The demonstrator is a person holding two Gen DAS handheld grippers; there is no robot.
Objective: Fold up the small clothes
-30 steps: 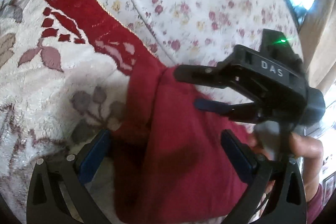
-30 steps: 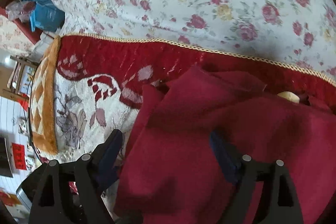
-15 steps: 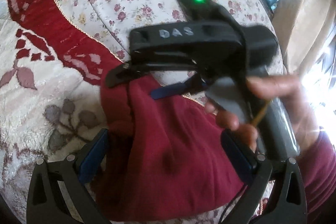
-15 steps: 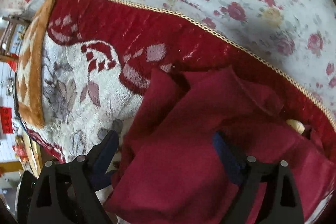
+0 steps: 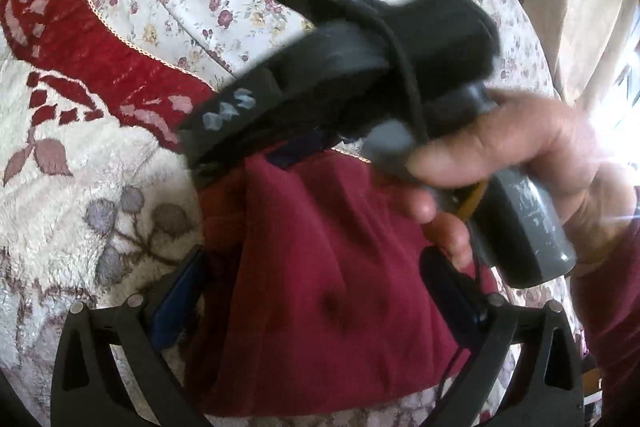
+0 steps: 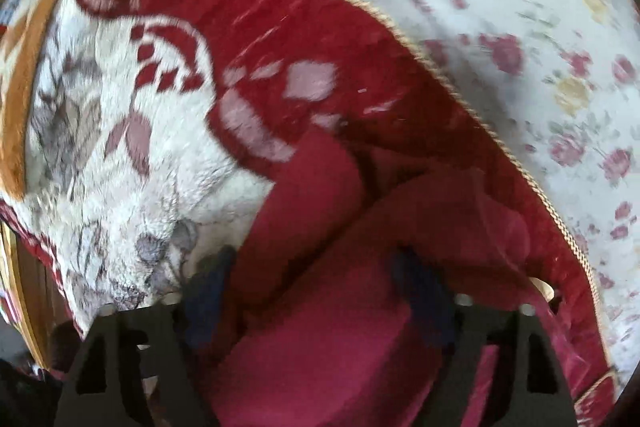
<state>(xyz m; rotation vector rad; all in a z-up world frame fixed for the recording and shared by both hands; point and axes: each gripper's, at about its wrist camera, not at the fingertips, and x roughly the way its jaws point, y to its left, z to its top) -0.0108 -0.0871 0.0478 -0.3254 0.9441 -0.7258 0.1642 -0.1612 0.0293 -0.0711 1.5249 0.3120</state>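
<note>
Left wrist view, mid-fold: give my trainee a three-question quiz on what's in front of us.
1. True or false: the red garment lies between the fingers of the left hand-held gripper.
2. What does the garment lie on? A) bare wood B) a red and white blanket C) a metal tray
3. In the left wrist view, what holds the right hand-held gripper over the garment?

Key: 1 true. 2 B. 3 a person's hand; its jaws are closing with the garment between them.
</note>
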